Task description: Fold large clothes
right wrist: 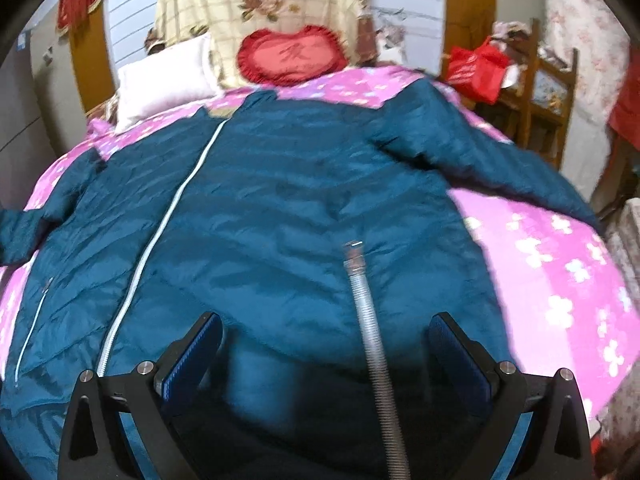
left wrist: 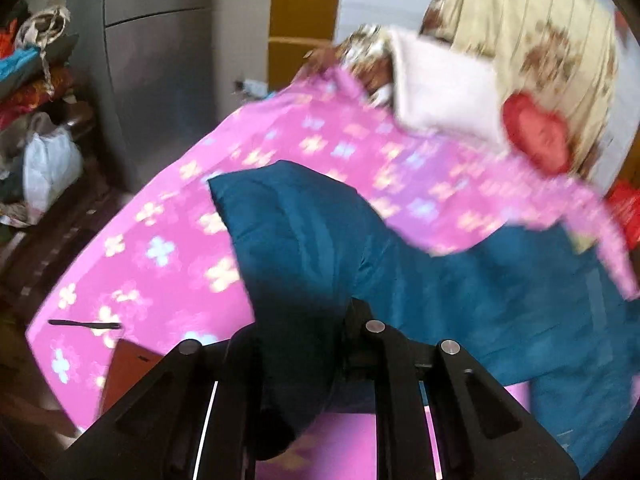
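Observation:
A large teal padded jacket [right wrist: 280, 208] lies front up on a bed with a pink flowered sheet [right wrist: 560, 280]. Its white zipper [right wrist: 176, 208] runs up the left side. One sleeve [right wrist: 480, 160] stretches to the right. My right gripper [right wrist: 324, 360] is open and hovers over the jacket's lower hem, with a metal spring rod [right wrist: 368, 320] between its fingers. In the left wrist view, my left gripper [left wrist: 304, 340] is shut on a fold of the jacket [left wrist: 300, 240] and holds it lifted above the sheet [left wrist: 160, 248].
A white pillow [right wrist: 160, 80] and a red heart cushion [right wrist: 292, 56] lie at the bed's head. A red bag [right wrist: 476, 68] sits on a wooden chair at the right. A grey wardrobe [left wrist: 160, 60] and cluttered shelves [left wrist: 36, 100] stand left of the bed.

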The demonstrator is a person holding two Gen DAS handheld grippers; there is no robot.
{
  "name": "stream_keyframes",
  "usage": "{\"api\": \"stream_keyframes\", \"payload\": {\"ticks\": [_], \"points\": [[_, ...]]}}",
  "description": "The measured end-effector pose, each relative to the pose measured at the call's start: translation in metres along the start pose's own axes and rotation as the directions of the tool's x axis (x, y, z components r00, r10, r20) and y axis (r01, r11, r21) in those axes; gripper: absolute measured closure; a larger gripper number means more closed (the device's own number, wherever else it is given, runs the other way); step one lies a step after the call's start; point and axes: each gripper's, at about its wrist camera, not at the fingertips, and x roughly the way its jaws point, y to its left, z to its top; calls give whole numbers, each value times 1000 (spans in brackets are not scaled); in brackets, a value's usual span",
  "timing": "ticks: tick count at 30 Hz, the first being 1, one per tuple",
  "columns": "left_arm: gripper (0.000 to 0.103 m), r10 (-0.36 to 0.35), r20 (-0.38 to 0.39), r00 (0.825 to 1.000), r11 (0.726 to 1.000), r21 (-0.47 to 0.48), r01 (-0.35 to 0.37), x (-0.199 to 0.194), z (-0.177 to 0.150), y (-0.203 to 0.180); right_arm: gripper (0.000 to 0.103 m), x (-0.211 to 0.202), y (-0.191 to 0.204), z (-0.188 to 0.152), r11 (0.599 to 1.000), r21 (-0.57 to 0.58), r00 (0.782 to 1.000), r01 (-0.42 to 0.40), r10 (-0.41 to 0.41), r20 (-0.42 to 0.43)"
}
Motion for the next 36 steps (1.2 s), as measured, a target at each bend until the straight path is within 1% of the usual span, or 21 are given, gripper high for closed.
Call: {"api": "stream_keyframes", "payload": {"ticks": [1,3,6,8,11,13,15,18,20,21,22,24,25,26,27,28,30,33,34,35,36], "points": [[91,-73,4,997,997,-13,73,-13,5,-13,0,-1,-6,0,1000,19,1000,9,-9,-2],[91,-187,4,982,982,5,187,-34,12,-46,0,0,-17,0,999,47,1000,13,-12,-19],[91,-327,-3,945,941,86,326,-60,12,-114,0,1,-26,-2,998,67,999,19,-16,-46],[91,-382,-21,924,915,130,381,-66,9,-166,0,1,-27,-3,998,61,998,22,-18,-57],[91,-448,-62,892,878,158,452,-63,4,-240,0,0,-24,-6,999,31,998,31,-29,-60],[91,-496,-87,864,846,175,504,-65,-4,-288,0,-3,-25,-6,998,27,997,48,-47,-55],[91,-529,-111,841,816,206,541,-67,-11,-333,0,-4,-28,-5,998,32,997,62,-60,-51],[91,-602,-155,783,748,232,622,-76,-18,-397,0,-6,-33,-7,996,41,996,77,-75,-48],[91,-656,-179,734,695,237,679,-85,-23,-433,0,-7,-39,-7,996,49,996,81,-78,-49],[91,-684,-192,703,663,236,710,-88,-25,-453,0,-7,-42,-7,995,58,995,83,-80,-52],[91,-704,-203,681,639,238,732,-91,-27,-470,0,-7,-45,-7,994,68,995,82,-78,-56],[91,-729,-226,646,600,242,763,-88,-33,-506,0,-7,-51,-6,993,93,996,75,-69,-62],[91,-729,-235,643,595,246,765,-83,-35,-519,0,-6,-54,-6,992,103,996,70,-63,-64],[91,-722,-248,646,599,246,762,-77,-39,-531,0,-6,-55,-5,992,106,996,64,-58,-65],[91,-706,-266,656,612,237,755,-66,-43,-542,0,-6,-55,-5,993,103,996,63,-56,-67],[91,-695,-287,659,623,218,751,-52,-49,-552,0,-5,-53,-5,994,96,996,61,-55,-70],[91,-689,-322,650,633,171,755,-29,-60,-570,0,-5,-52,-4,995,81,996,57,-51,-69],[91,-664,-370,650,652,138,746,3,-84,-576,0,-7,-50,-5,996,67,997,55,-51,-66],[89,-645,-384,661,669,135,731,11,-93,-579,0,-7,-51,-5,996,67,997,53,-48,-65],[85,-636,-393,664,676,131,725,17,-102,-578,0,-8,-52,-5,996,68,997,51,-47,-64],[71,-639,-404,655,674,117,729,22,-109,-574,0,-8,-53,-5,996,70,997,51,-47,-64]]}}
